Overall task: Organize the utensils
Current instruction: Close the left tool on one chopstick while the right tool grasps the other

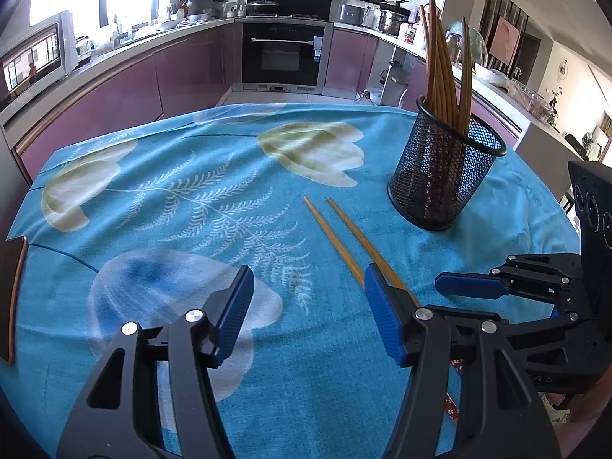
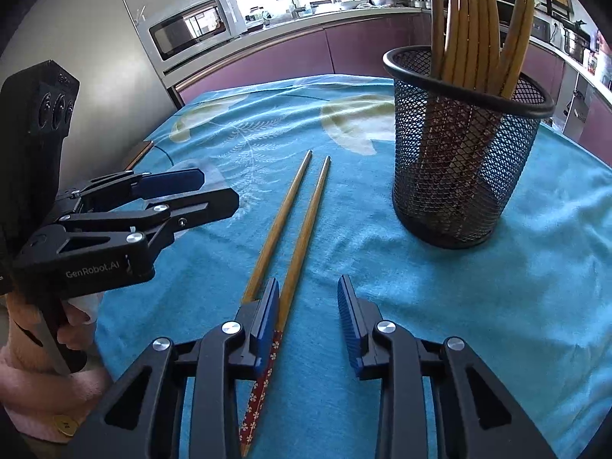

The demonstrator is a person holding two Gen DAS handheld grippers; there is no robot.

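Observation:
Two wooden chopsticks point(image 1: 346, 243) with red patterned handles lie side by side on the blue floral tablecloth point(image 1: 183, 199). They also show in the right wrist view point(image 2: 298, 225). A black mesh holder point(image 1: 445, 168) stands upright to their right, with several chopsticks point(image 1: 443, 72) in it; it shows in the right wrist view too point(image 2: 464, 149). My left gripper point(image 1: 309, 310) is open and empty, just left of the loose pair. My right gripper point(image 2: 309, 317) is open low over the pair's handle ends, its left finger lying over them.
The table's far edge faces purple kitchen cabinets and an oven point(image 1: 283, 57). A microwave point(image 2: 191, 26) stands at the back left. The left gripper's body point(image 2: 114, 225) is close beside the right one, at the table's near left.

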